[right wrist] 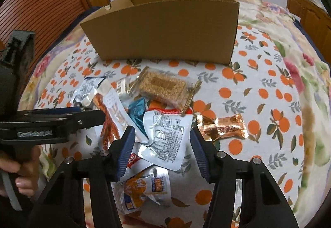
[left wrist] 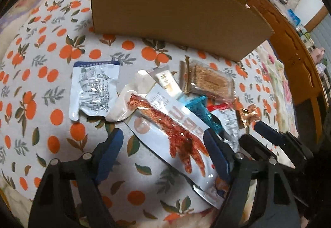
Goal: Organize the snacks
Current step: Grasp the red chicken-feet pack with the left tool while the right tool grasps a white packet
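Note:
Several snack packets lie heaped on an orange-print cloth (left wrist: 51,75) before an open cardboard box (left wrist: 165,11) (right wrist: 165,31). My left gripper (left wrist: 164,149) hangs open low over a long white packet showing a red chicken foot (left wrist: 175,135); the packet lies between its blue pads without being pressed. My right gripper (right wrist: 163,151) is also open, with a silver packet printed with black text (right wrist: 167,139) between its fingers. A clear-wrapped grain bar (right wrist: 165,87) and a teal wrapper (right wrist: 136,112) sit further back.
A copper foil bar (right wrist: 223,126) lies right of the heap, a silver pouch with a blue top (left wrist: 93,91) at its left, an orange-printed packet (right wrist: 140,186) nearest me. Wooden furniture (left wrist: 289,46) stands at the right. A hand (right wrist: 22,176) holds the left gripper's handle.

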Demonstrator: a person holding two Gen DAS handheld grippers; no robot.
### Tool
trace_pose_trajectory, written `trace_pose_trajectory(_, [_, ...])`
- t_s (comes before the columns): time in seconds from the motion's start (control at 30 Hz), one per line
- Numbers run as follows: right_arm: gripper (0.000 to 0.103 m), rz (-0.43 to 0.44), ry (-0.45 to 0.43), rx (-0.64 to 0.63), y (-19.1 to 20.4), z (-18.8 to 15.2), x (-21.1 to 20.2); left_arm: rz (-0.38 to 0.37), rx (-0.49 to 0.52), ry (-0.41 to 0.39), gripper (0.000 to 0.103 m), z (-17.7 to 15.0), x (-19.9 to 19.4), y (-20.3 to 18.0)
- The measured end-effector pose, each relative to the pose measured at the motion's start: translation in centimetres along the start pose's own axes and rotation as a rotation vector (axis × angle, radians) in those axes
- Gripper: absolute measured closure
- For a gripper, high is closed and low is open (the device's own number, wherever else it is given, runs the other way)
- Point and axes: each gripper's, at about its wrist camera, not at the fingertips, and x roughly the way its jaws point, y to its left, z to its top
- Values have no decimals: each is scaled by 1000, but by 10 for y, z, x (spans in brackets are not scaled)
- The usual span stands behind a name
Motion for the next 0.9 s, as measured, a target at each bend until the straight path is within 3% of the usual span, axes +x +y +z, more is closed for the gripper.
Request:
trace_pose_trajectory(0.2, [50, 12, 27, 16, -4, 0, 11, -18, -45, 3, 23, 5, 17, 5])
trace_pose_trajectory(0.43, [51, 20, 55, 37, -11, -1, 21, 48, 57, -49, 24, 9, 25, -10])
trace_pose_trajectory(0.5, [51, 20, 61, 36, -11, 0, 23, 79, 101, -51, 29, 7, 25, -13])
trace_pose_trajectory(0.53, [51, 21, 64, 35, -11, 0, 24, 81, 104, -48, 40, 7, 25, -13])
trace_pose_trajectory(0.63, [51, 21, 69, 31, -10, 1, 26, 19, 46, -10, 55, 12, 21, -3])
trace_pose_trajectory(0.9, [50, 22, 76, 34, -12, 0, 29, -2, 32, -8, 62, 11, 11, 4])
